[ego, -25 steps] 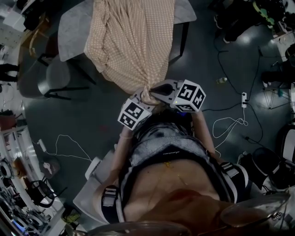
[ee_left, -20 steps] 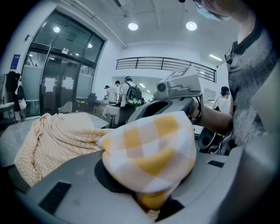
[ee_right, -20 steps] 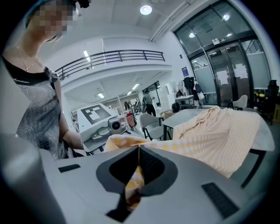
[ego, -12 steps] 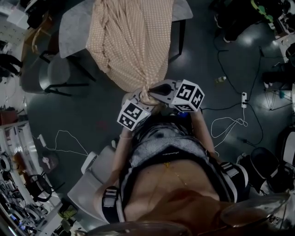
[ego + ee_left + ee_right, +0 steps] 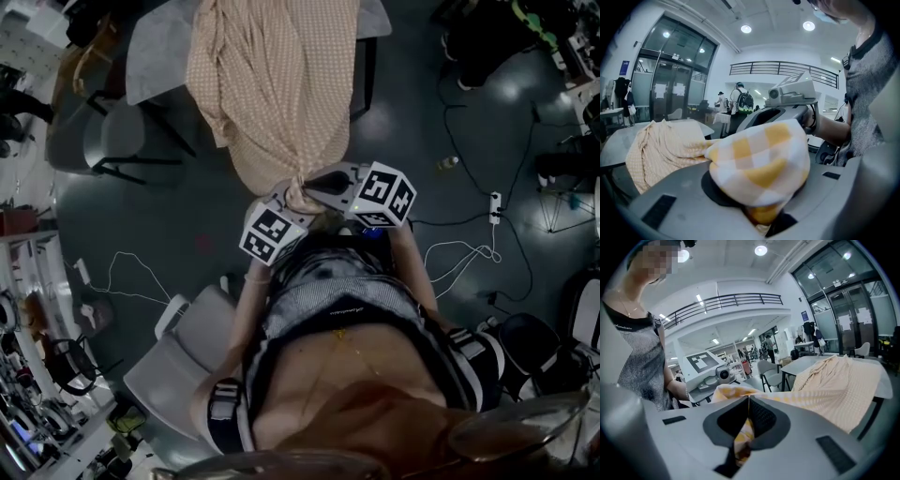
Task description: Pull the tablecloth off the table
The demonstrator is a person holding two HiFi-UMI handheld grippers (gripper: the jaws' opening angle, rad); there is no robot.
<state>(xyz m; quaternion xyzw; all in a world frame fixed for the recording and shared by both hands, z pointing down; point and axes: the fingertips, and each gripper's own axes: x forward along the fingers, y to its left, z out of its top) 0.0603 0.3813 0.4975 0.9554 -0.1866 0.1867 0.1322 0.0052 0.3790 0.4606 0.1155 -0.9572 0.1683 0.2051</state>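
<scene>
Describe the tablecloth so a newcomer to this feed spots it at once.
Find the grey table at the head view's top. Off its near edge hangs the tablecloth, bunched where the left tool and right tool clamp it. It alone is yellow-checked fabric.

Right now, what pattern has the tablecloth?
The tablecloth is yellow and white checked; clearest in left gripper view.

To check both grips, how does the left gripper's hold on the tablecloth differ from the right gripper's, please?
The left gripper has its jaws partly apart round a thick wad of tablecloth; the right gripper has them nearly meeting on a thin fold. Cloth bulges over the left gripper; only a strip hangs in the right gripper. Both clamp it.
</scene>
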